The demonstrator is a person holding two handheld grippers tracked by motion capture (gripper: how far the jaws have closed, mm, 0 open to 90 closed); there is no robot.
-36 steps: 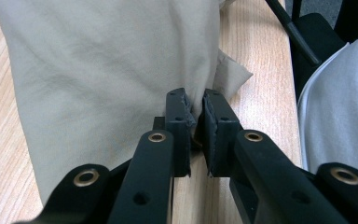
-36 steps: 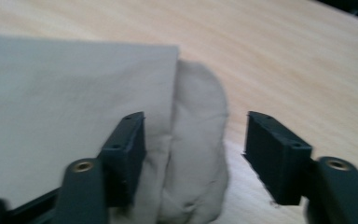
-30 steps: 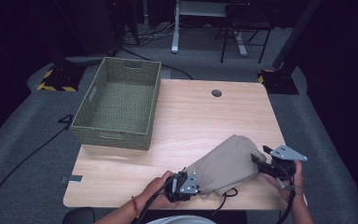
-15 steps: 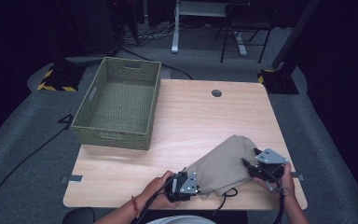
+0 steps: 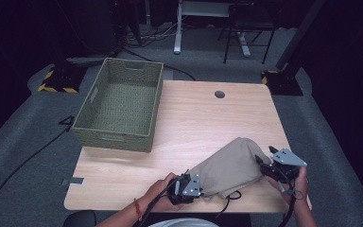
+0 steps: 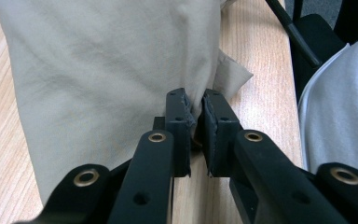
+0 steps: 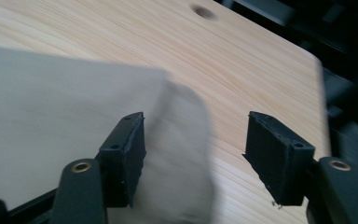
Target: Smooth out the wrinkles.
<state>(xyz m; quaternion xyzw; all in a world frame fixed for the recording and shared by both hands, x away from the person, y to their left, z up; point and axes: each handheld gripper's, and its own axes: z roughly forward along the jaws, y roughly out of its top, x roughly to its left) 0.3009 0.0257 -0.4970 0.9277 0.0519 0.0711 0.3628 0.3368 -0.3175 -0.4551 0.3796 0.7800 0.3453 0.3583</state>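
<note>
A beige folded cloth (image 5: pixel 231 165) lies on the near right part of the light wooden table (image 5: pixel 203 123), running slantwise from near the front edge up toward the right. At its near left end the left gripper (image 5: pixel 185 185) is clamped on the fabric: in the left gripper view its two black jaws are pressed together with a pinch of the cloth (image 6: pixel 112 65) caught between their pads (image 6: pixel 179 116) (a small flap of fabric sticks out to the right of the jaws, lying on the wood). The person's left hand (image 5: pixel 158 191) wraps the gripper's body just inside the front edge of the table, with a thin red band at the wrist.

At the cloth's far right end sits the right gripper (image 5: pixel 263 166), held in the right hand (image 5: pixel 298 182) with the grey three-cornered plate on top. In the right gripper view its jaws stand wide apart around the rounded end of the cloth (image 7: pixel 74 140); the left jaw overlaps the fabric, while the right jaw is clear of it over bare wood. This view is blurred, so I cannot tell whether the left pad actually touches the fabric.

A green woven basket (image 5: pixel 120 106) stands on the far left part of the table, well apart from the cloth. A round cable hole (image 5: pixel 220 94) sits near the table's far edge.
</note>
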